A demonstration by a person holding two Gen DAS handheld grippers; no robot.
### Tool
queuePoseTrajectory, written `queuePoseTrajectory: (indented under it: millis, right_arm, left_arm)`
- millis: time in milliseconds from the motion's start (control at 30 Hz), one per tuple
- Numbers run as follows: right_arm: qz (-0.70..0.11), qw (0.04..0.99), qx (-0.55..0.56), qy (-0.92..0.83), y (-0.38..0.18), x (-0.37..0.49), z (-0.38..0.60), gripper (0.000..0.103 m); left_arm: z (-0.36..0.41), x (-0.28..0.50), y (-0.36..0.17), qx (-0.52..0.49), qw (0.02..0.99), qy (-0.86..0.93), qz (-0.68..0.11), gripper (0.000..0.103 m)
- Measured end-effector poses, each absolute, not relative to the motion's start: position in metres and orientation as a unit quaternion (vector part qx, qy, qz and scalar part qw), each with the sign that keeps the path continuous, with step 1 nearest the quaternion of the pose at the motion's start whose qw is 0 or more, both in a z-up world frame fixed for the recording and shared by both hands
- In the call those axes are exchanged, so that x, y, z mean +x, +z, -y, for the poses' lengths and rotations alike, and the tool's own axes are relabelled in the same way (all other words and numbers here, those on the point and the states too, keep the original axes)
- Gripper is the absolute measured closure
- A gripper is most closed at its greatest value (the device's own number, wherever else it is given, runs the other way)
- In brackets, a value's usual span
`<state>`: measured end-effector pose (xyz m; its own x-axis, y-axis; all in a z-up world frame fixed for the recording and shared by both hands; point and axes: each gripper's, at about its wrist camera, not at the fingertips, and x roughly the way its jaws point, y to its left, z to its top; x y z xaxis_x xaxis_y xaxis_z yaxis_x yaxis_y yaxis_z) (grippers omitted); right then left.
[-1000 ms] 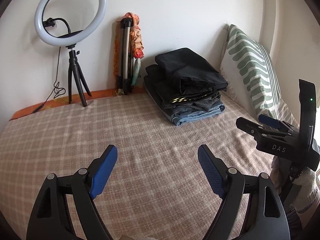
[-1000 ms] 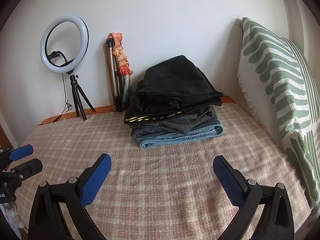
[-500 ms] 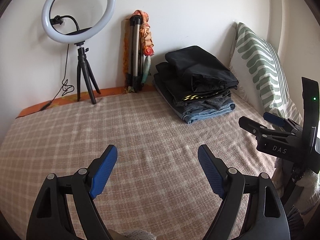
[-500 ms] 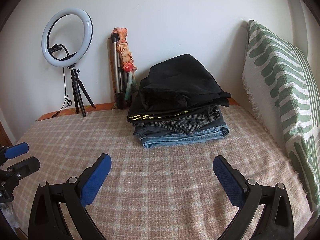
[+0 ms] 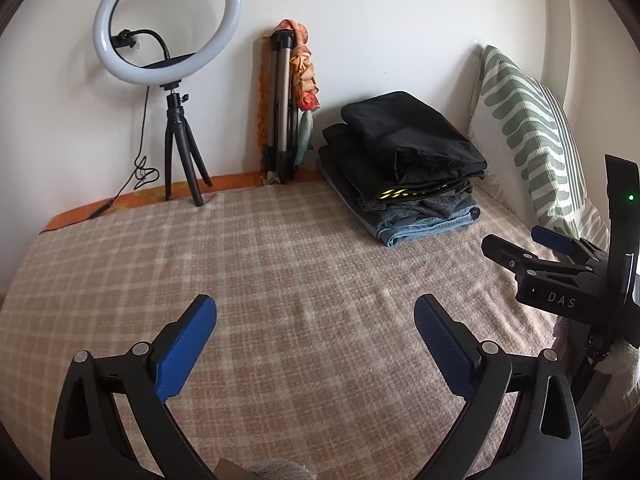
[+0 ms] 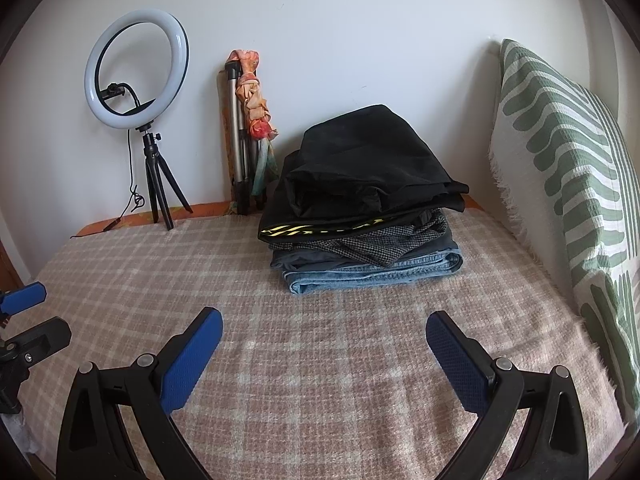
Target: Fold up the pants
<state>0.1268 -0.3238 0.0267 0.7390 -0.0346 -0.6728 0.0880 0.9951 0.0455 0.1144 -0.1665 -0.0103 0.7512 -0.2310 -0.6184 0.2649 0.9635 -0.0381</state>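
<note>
A stack of folded pants (image 5: 404,168) lies at the far right of the bed, black pairs on top and blue jeans at the bottom; it also shows in the right wrist view (image 6: 368,208). My left gripper (image 5: 316,336) is open and empty above the checked blanket, well short of the stack. My right gripper (image 6: 324,344) is open and empty, facing the stack from close by. The right gripper also shows at the right edge of the left wrist view (image 5: 560,268). The left gripper's tip shows at the left edge of the right wrist view (image 6: 24,316).
The pink checked blanket (image 5: 260,264) covers the bed. A ring light on a tripod (image 5: 172,48) and a folded tripod with an orange cloth (image 5: 288,100) stand at the back wall. A green-striped pillow (image 6: 572,184) leans at the right.
Both views have shifted: the left gripper has turned left, so the stack sits further right in its view. The right gripper has come closer to the stack. Both stay open.
</note>
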Motion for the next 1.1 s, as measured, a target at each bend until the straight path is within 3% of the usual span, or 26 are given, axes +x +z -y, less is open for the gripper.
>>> queuePoseTrajectory:
  millis: [1100]
  right_arm:
    - [-0.365, 0.93, 0.035, -0.03, 0.0238, 0.1289, 0.3214, 0.0]
  left_arm:
    - [0.1651, 0.1143, -0.0116, 0.024, 0.934, -0.131, -0.33, 0.003]
